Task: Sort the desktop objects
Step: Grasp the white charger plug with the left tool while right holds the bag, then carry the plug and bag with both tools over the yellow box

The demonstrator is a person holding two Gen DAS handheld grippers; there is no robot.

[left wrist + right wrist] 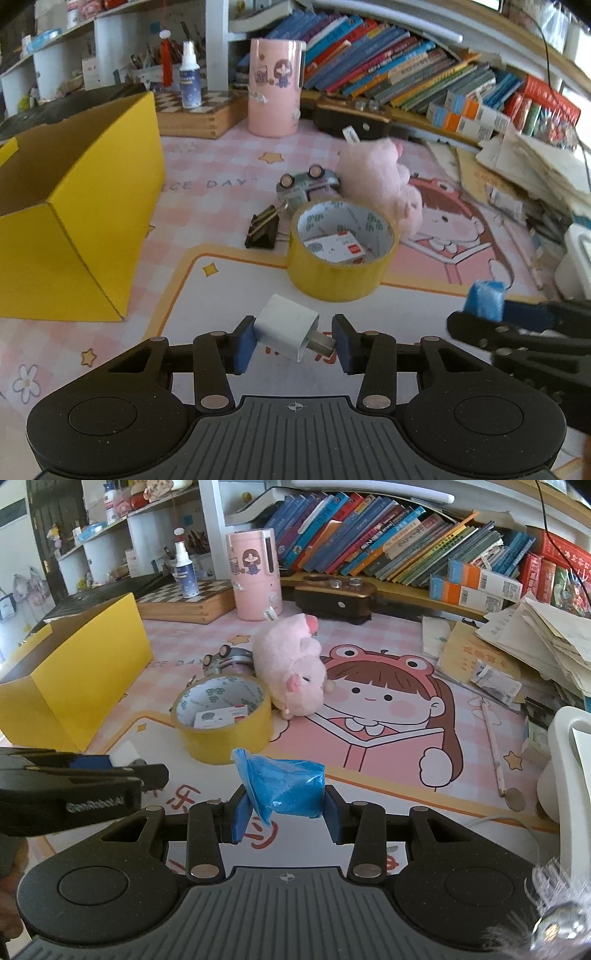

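Left wrist view: the left claw is clamped on a white charger, low over the near edge of the worktop, with the yellow box toward the left edge.

Right wrist view: the right claw is clamped on a blue bag, just in front of the tape roll.

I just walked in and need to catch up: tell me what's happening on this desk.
A person is sorting desk clutter with tongs in each hand. The left tongs are closed on a small white plug-in charger block just above the pink cartoon desk mat. The right tongs grip a crumpled blue plastic packet. An open yellow cardboard box stands to the left; a yellow tape roll and pink plush pig remain on the mat.
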